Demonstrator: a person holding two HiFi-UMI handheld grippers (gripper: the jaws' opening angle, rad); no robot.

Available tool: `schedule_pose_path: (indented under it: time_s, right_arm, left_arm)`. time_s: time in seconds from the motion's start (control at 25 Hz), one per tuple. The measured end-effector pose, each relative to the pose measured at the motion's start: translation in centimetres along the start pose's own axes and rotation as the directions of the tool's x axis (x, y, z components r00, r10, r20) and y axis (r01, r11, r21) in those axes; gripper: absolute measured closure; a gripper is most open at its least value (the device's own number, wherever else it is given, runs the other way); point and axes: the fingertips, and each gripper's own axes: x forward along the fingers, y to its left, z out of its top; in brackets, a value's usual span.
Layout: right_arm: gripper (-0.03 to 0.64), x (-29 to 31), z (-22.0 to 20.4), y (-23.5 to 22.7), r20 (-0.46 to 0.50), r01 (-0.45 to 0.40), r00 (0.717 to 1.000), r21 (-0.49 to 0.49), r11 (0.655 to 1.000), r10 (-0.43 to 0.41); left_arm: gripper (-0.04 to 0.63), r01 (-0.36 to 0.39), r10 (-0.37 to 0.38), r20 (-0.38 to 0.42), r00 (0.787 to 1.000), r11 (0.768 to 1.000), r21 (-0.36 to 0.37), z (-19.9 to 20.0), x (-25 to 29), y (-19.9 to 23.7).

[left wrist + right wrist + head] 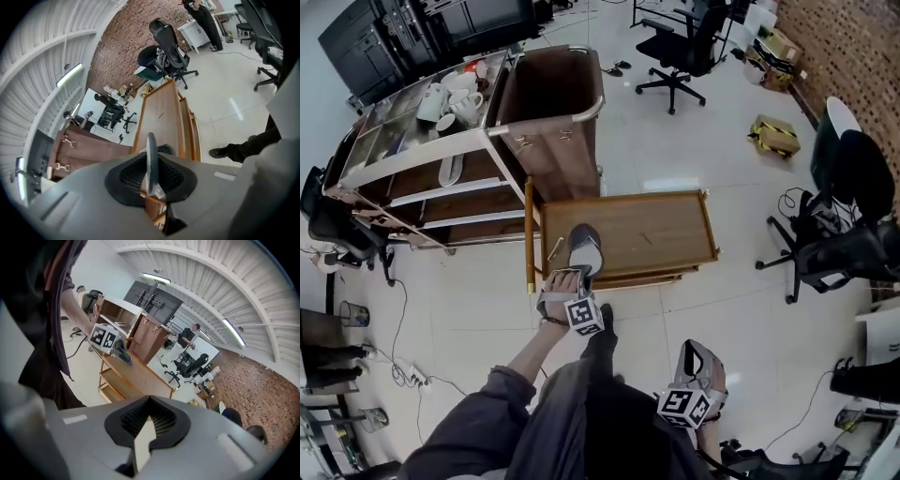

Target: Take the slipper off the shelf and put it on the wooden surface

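Observation:
A grey slipper (585, 246) hangs over the near left corner of the wooden cart top (649, 230), and whether it touches the wood I cannot tell. My left gripper (571, 274) is shut on its heel end. In the left gripper view the slipper (151, 152) stands edge-on between the jaws, with the wooden surface (164, 115) stretching beyond it. My right gripper (697, 359) hangs low by the person's right side, shut and empty. The right gripper view shows the slipper (123, 352) and the wooden cart (138, 377) from the side.
A metal shelf trolley (412, 178) with cups and another slipper (450, 170) stands at the left. A brown bin (548, 98) is behind the wooden cart. Office chairs (680, 47) (848, 239) stand at the back and right. Cables lie on the floor at the left.

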Motion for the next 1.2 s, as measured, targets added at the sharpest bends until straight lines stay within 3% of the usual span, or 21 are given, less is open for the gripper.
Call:
schedule_pose_path:
  time_s: [0.12, 0.2, 0.28, 0.36, 0.4, 0.44, 0.48, 0.52, 0.56, 0.76, 0.84, 0.92, 1.12, 1.2]
  right_arm:
    - [0.617, 3.5, 2.6, -2.8, 0.0, 0.001, 1.0, -0.023, 1.0, -0.001]
    - [0.616, 5.8, 4.4, -3.9, 0.0, -0.008, 1.0, -0.03, 1.0, 0.008]
    - [0.617, 7.6, 5.7, -4.5, -0.004, -0.024, 1.0, -0.03, 0.999, 0.023]
    - [0.616, 9.1, 6.8, -4.8, -0.004, -0.046, 0.999, -0.034, 0.998, 0.045]
    - [0.617, 9.6, 7.4, -4.7, 0.0, -0.056, 0.998, -0.04, 0.998, 0.056]
    - [0.617, 10.1, 7.9, -4.7, 0.007, -0.065, 0.998, -0.048, 0.997, 0.065]
    - [0.617, 10.6, 8.4, -4.6, 0.017, -0.072, 0.997, -0.056, 0.996, 0.073]
    - [0.617, 10.9, 8.8, -4.4, 0.027, -0.079, 0.996, -0.065, 0.995, 0.081]
    - [0.615, 11.1, 9.0, -4.2, 0.036, -0.087, 0.995, -0.073, 0.994, 0.09]
    - [0.617, 10.3, 9.6, -2.5, 0.107, -0.127, 0.984, -0.139, 0.982, 0.142]
    - [0.616, 9.1, 9.9, -1.6, 0.152, -0.14, 0.974, -0.172, 0.975, 0.166]
    - [0.617, 6.9, 8.7, 0.4, 0.173, -0.167, 0.963, -0.205, 0.964, 0.204]
    - [0.617, 0.2, 4.9, 5.7, 0.232, -0.22, 0.929, -0.279, 0.935, 0.288]
    - [0.616, -2.3, 3.2, 7.8, 0.24, -0.233, 0.919, -0.304, 0.924, 0.312]
  left_arm:
    - [0.505, 0.182, -0.183, -0.013, 0.983, 0.982, -0.059, -1.0, 5.4, -2.2]
    - [0.436, 0.357, -0.359, 0.0, 0.933, 0.927, -0.115, -1.3, 7.5, -4.7]
    - [0.376, 0.526, -0.531, 0.036, 0.847, 0.826, -0.203, -1.3, 8.3, -7.4]
    - [0.359, 0.639, -0.647, 0.099, 0.756, 0.697, -0.326, -1.3, 8.3, -9.2]
    - [0.322, 0.668, -0.674, 0.143, 0.725, 0.637, -0.384, -1.2, 8.2, -9.4]
    - [0.311, 0.682, -0.682, 0.184, 0.708, 0.593, -0.427, -1.1, 8.1, -9.2]
    - [0.308, 0.686, -0.679, 0.211, 0.704, 0.571, -0.45, -1.0, 8.0, -8.6]
    - [0.286, 0.681, -0.667, 0.225, 0.71, 0.571, -0.459, -1.0, 7.8, -7.9]
    - [0.259, 0.666, -0.646, 0.228, 0.728, 0.587, -0.461, -1.0, 7.5, -7.1]
    - [0.265, 0.468, -0.443, 0.177, 0.879, 0.729, -0.5, -1.7, 3.8, -2.6]
    - [0.268, 0.373, -0.35, 0.147, 0.925, 0.763, -0.528, -1.6, 0.9, -1.6]
    - [0.276, 0.318, -0.295, 0.134, 0.946, 0.766, -0.559, -1.2, -3.4, -3.1]
    - [0.282, 0.227, -0.188, 0.131, 0.973, 0.726, -0.649, 2.0, -15.9, -10.7]
    - [0.287, 0.185, -0.14, 0.122, 0.983, 0.729, -0.659, 3.0, -19.8, -13.7]
